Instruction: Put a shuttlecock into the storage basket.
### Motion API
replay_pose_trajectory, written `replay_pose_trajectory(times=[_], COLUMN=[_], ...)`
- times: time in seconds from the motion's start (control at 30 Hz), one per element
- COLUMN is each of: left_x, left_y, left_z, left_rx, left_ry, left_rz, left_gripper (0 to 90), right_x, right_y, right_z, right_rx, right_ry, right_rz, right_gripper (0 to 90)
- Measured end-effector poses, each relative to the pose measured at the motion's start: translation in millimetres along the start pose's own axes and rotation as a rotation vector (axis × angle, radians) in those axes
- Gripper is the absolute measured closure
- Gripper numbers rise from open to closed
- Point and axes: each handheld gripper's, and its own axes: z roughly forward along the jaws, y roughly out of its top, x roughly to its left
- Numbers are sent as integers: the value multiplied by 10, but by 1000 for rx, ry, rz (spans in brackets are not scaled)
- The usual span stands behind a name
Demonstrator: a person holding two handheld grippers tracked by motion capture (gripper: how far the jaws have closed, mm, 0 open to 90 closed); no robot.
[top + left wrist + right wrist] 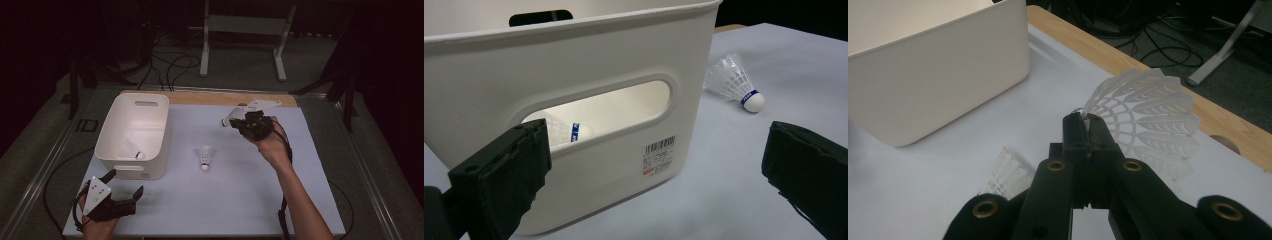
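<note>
**Right claw pinches a shuttlecock by its skirt edge**

Right claw (1087,122) is pressed together on the thin rim of a shuttlecock (1148,115), lifted above the far side of the table (240,200), well apart from the white tub (131,131). Left claw (644,170) sits spread and empty just beside the tub's near wall. That lattice skirt is light, springy plastic; gripped so near the edge, it could slip out or crumple on the way over. Another shuttlecock (205,156) lies mid-table, a third (134,152) inside the smooth, rounded tub.
</note>
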Motion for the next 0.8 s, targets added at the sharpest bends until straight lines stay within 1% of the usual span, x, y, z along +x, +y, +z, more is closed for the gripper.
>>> replay_pose_trajectory(times=[0.37, 0.8], left_x=[0, 3], left_y=[0, 0], left_z=[-1, -6], left_rx=[-1, -1], left_ry=[1, 2], left_rz=[-1, 0], left_gripper=[0, 0], right_x=[33, 81], right_y=[35, 89], right_z=[2, 13], right_rx=[-4, -14], right_ry=[2, 13], right_rz=[3, -7], right_gripper=[894, 894])
